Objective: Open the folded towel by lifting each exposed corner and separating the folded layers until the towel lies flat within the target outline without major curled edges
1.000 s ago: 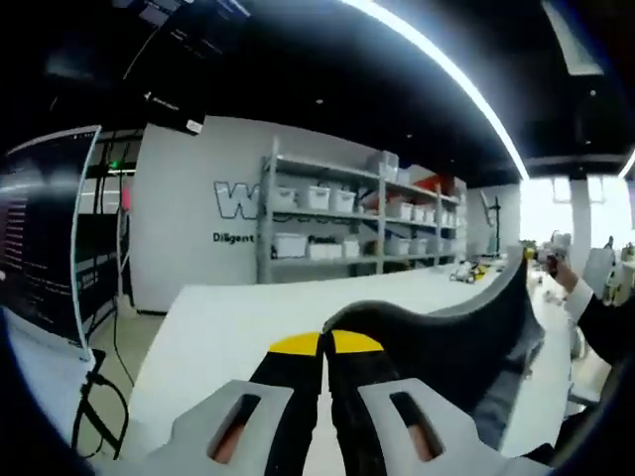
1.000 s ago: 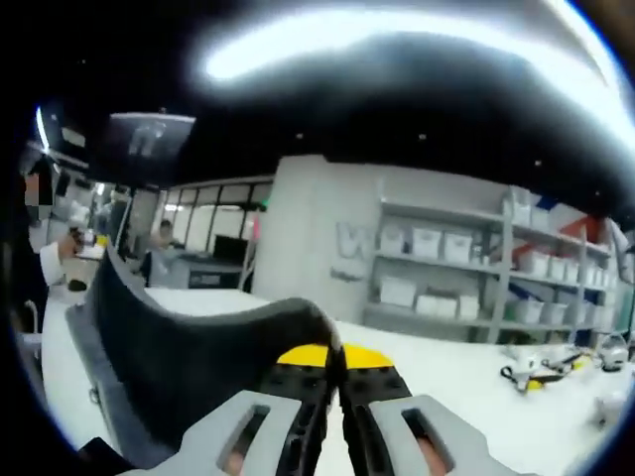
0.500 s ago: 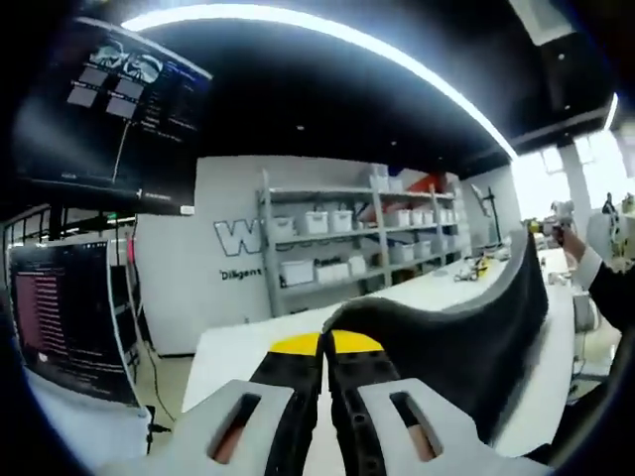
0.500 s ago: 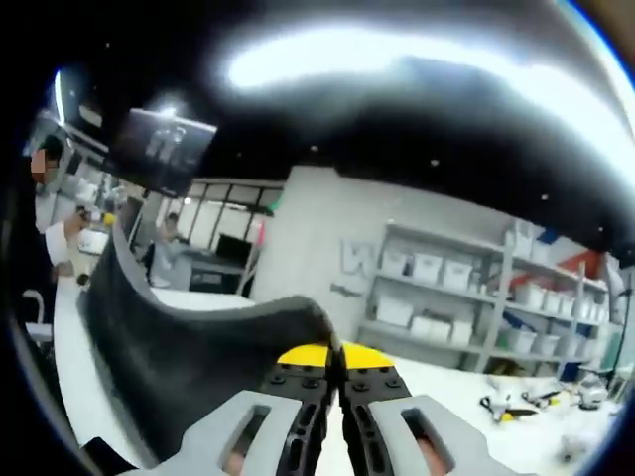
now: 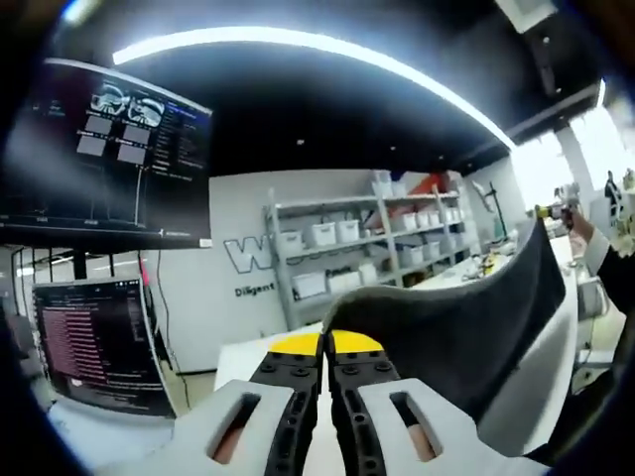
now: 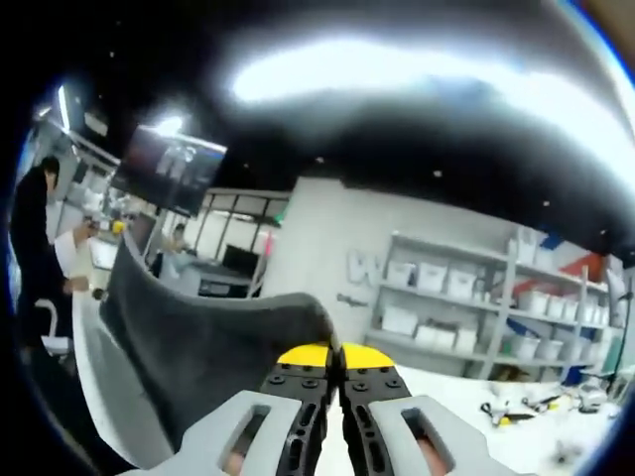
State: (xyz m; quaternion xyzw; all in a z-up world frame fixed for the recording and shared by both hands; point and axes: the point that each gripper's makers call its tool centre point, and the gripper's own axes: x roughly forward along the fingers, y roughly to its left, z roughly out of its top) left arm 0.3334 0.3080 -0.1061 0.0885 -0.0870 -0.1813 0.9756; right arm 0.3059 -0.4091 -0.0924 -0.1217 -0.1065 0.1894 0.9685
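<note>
Your left gripper (image 5: 324, 344) and right gripper (image 6: 334, 355) each pinch the raised grey towel (image 5: 466, 332); laying flat remains.

Hidden, cropped and unreadable parts

The dark grey fabric towel (image 5: 466, 337) runs off the left gripper view's lower right, and in the right gripper view its far end is cut at the lower left; its pinched edge is hidden between each gripper's closed yellow-tipped jaws. The white bench (image 5: 238, 352) lies mostly behind the towel. The grey lettering on the white wall (image 5: 248, 256) is partly blocked by the metal shelving rack (image 5: 367, 248). Text on the hanging dark monitor screen (image 5: 119, 149) is too small to read.
</note>
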